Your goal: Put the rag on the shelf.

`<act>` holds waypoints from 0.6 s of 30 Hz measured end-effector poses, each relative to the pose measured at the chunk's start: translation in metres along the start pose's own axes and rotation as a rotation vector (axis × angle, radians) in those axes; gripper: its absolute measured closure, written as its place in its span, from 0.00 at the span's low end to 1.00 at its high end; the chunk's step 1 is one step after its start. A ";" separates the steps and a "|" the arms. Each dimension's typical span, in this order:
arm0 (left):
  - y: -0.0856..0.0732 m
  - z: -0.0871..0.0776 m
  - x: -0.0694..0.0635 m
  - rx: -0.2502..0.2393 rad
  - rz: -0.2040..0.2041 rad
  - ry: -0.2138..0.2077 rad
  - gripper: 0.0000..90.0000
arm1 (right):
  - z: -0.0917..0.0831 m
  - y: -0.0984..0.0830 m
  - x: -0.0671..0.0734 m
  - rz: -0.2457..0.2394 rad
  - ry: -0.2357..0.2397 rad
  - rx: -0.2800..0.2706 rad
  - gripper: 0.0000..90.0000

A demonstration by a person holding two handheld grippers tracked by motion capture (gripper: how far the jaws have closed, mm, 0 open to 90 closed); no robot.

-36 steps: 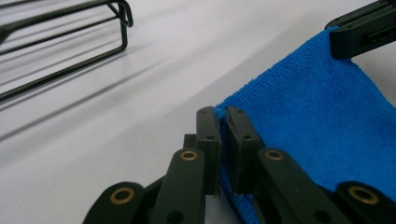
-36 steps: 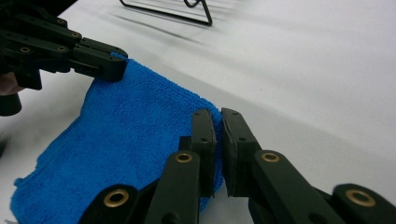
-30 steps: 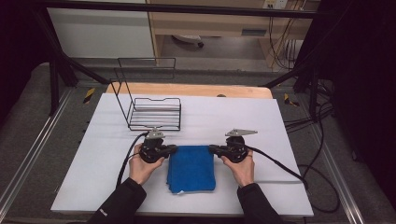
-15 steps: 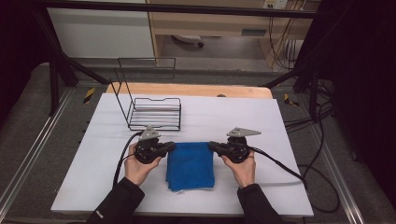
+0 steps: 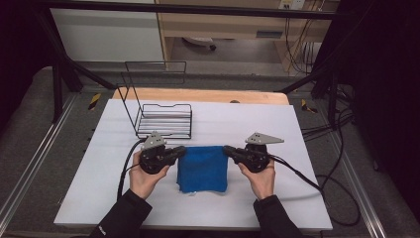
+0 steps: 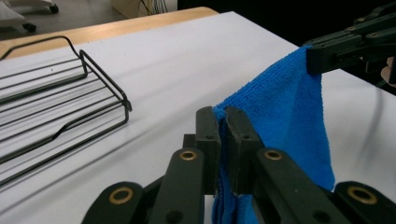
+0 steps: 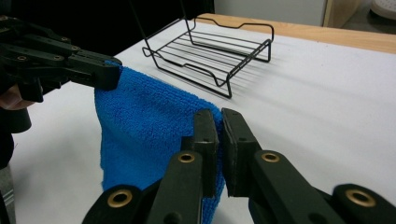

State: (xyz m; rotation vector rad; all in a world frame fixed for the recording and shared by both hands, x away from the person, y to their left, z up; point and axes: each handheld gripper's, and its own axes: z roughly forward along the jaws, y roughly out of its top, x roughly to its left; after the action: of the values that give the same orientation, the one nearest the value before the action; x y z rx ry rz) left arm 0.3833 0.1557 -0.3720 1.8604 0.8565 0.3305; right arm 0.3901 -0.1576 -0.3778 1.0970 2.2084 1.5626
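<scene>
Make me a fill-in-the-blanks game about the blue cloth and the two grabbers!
1. The cloth is the colour ____.
2. The left gripper and right gripper each pinch a top ____ of the cloth.
3. The black rack is made of ____.
4. The rack sits on a ____ table.

Missing words: blue; corner; wire; white

My high cam sits above the near edge of the desk [image 5: 297, 124], looking fwd and down, far enough to take in the whole top. Left tool [image 6: 222, 140] cam rides low, v. close, facing across toward the right tool [image 6: 327, 58]. Right tool [image 7: 219, 140] cam mirrors it, facing the left tool [image 7: 100, 72]. All three share the blue cloth [image 5: 203, 168] and wire rack [image 5: 166, 121].
</scene>
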 end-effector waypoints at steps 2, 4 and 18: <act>0.002 -0.002 -0.001 -0.008 0.007 -0.001 0.94 | -0.002 0.001 0.001 -0.006 0.001 -0.007 0.95; 0.004 -0.005 -0.002 -0.021 0.006 -0.002 0.94 | -0.003 0.003 0.002 -0.010 -0.001 -0.017 0.95; 0.014 -0.020 -0.005 -0.086 0.008 -0.010 0.94 | -0.017 0.015 0.014 -0.046 0.009 -0.088 0.95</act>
State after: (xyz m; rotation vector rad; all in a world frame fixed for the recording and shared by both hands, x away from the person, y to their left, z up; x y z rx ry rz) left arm 0.3740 0.1624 -0.3504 1.7852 0.8162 0.3579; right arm 0.3772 -0.1578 -0.3540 1.0093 2.1329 1.6310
